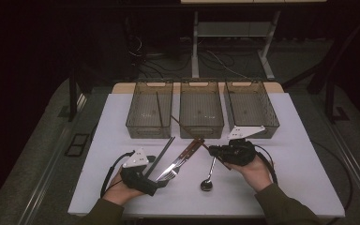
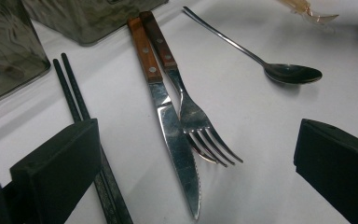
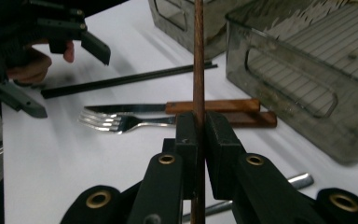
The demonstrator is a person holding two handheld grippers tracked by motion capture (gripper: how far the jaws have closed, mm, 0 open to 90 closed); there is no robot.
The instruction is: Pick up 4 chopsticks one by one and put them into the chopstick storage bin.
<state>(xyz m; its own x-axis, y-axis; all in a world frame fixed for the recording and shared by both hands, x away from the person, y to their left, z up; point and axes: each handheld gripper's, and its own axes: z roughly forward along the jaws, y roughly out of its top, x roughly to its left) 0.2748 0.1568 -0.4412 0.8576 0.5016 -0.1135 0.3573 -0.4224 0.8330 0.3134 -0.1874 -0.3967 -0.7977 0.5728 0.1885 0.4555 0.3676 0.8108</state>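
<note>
My right gripper (image 3: 199, 135) is shut on a brown wooden chopstick (image 3: 198, 70), which stands straight up between its pads. In the high view this chopstick (image 1: 187, 130) slants from the right gripper (image 1: 213, 150) up toward the left bin (image 1: 149, 110), above the table. My left gripper (image 2: 196, 154) stands open and low over the table, with the knife tip (image 2: 186, 182) and fork tines (image 2: 212, 147) between its jaws, untouched. A pair of black chopsticks (image 2: 72, 93) runs under its left jaw. A spoon (image 2: 291, 73) lies to the right.
Three clear grey bins stand in a row at the back of the white table: the left one holds a dark chopstick (image 1: 159, 107), then the middle (image 1: 201, 110) and right (image 1: 251, 108) bins. Knife and fork (image 1: 183, 158) lie side by side with wooden handles.
</note>
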